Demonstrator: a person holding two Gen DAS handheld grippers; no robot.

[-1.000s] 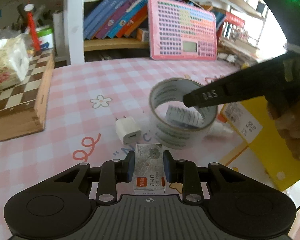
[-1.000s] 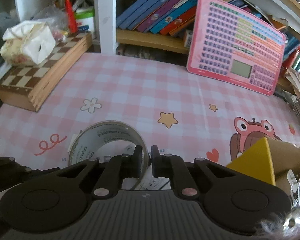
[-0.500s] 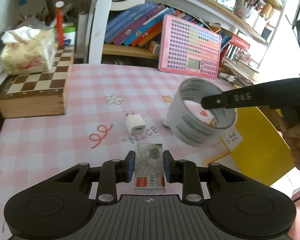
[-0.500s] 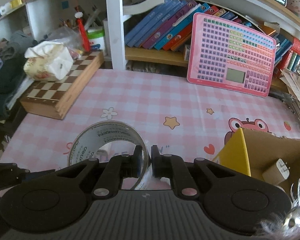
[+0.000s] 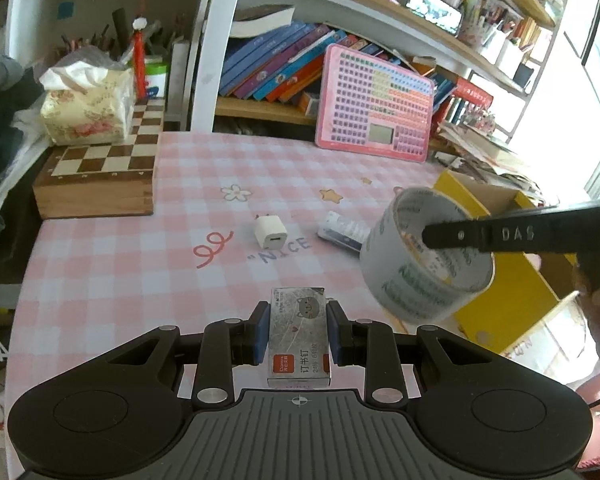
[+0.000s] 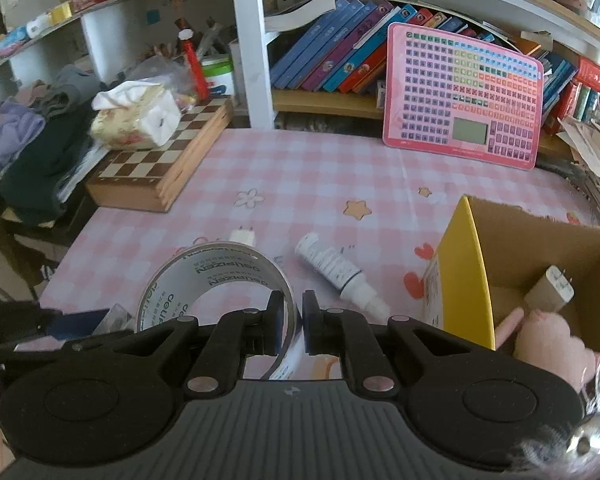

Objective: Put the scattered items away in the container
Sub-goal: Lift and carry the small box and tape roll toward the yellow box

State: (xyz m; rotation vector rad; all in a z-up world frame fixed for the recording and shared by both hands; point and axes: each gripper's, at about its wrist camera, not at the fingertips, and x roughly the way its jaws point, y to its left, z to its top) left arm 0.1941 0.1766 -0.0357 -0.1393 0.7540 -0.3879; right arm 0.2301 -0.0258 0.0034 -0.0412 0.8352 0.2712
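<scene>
My left gripper (image 5: 299, 330) is shut on a small grey staple box (image 5: 299, 336), held above the pink checked tablecloth. My right gripper (image 6: 293, 322) is shut on the wall of a clear tape roll (image 6: 216, 280), lifted off the table; in the left wrist view the tape roll (image 5: 424, 264) hangs at the right beside the yellow cardboard box (image 5: 512, 268). A white charger plug (image 5: 271, 233) and a small white bottle (image 6: 334, 270) lie on the cloth. The open box (image 6: 466, 264) at the right holds another plug (image 6: 550, 294) and a pink soft toy (image 6: 548, 346).
A wooden chessboard case (image 5: 104, 176) with a tissue pack (image 5: 86, 110) stands at the left. A pink keypad board (image 6: 462, 94) leans against the bookshelf at the back. Papers (image 5: 484, 156) pile up at the far right; clothes (image 6: 32, 148) lie off the table's left edge.
Both grippers have risen and drawn back from the table, each keeping its item. The tape roll has shifted right towards the yellow box, uncovering the white bottle beneath it.
</scene>
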